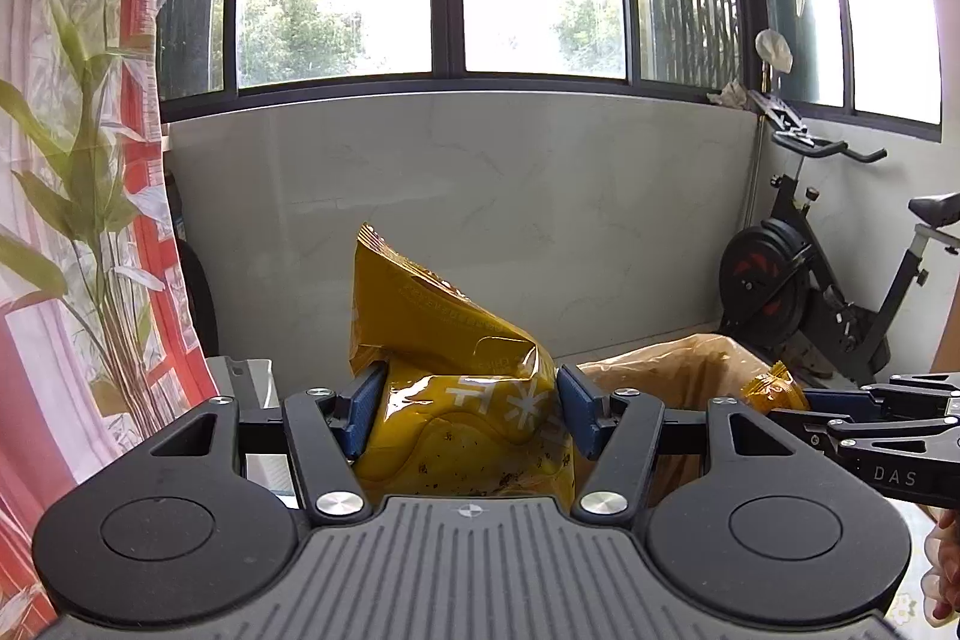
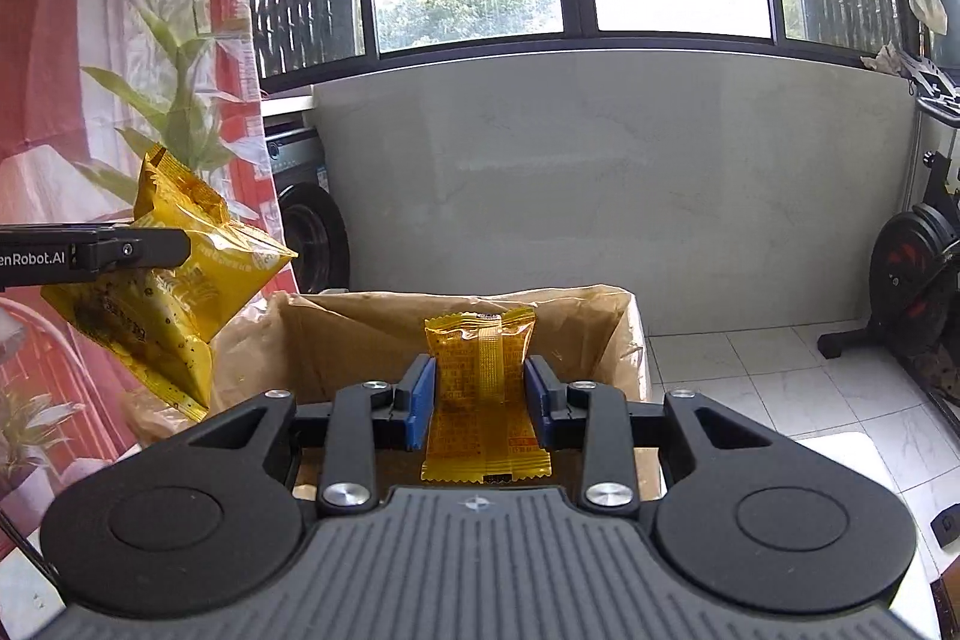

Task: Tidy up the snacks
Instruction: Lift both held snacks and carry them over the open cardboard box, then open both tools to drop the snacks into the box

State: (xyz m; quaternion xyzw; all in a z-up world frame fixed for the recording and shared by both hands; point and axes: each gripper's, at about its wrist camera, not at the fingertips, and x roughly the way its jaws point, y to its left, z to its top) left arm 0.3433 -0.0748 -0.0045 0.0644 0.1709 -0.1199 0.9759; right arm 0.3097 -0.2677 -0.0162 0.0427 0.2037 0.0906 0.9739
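Snacks ride in both grippers: the big bag (image 1: 456, 388), puffy, light and crinkly, is pinched across its middle by the left gripper (image 1: 468, 409); the small packet (image 2: 483, 388), flat and slick, is clamped at its sides by the right gripper (image 2: 480, 403), above the lined box (image 2: 600, 316). Beyond: white floor tiles (image 2: 780, 388), windowed wall.

two snack packets (image 2: 483, 388) (image 2: 162, 292), one lined box (image 2: 360, 334).
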